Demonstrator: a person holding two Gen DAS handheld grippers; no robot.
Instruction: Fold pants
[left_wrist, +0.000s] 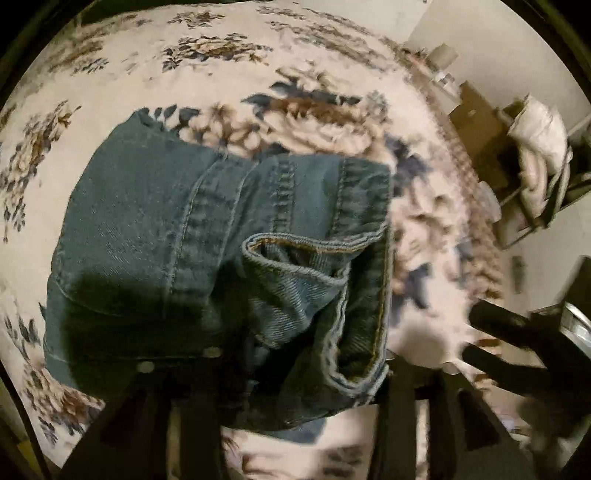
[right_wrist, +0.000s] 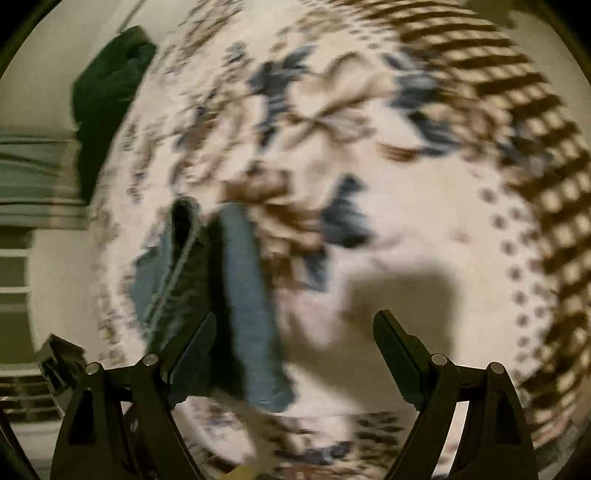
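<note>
Folded pants (left_wrist: 207, 236) are lying right under the left gripper (left_wrist: 273, 369), nearer than the right gripper (right_wrist: 295, 354); both are gaping wide, holding nothing.

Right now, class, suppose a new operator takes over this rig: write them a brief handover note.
Left tongs: open, hanging over the jeans, with denim reaching between the fingers but not pinched.
Right tongs: open, holding nothing; a denim edge hangs by the left finger.
Jeans: folded into a bundle on the floral blanket, hems stacked on top.
Done: the legs are folded over.
Left: probably flatten the loose hems and square up the bundle.
</note>
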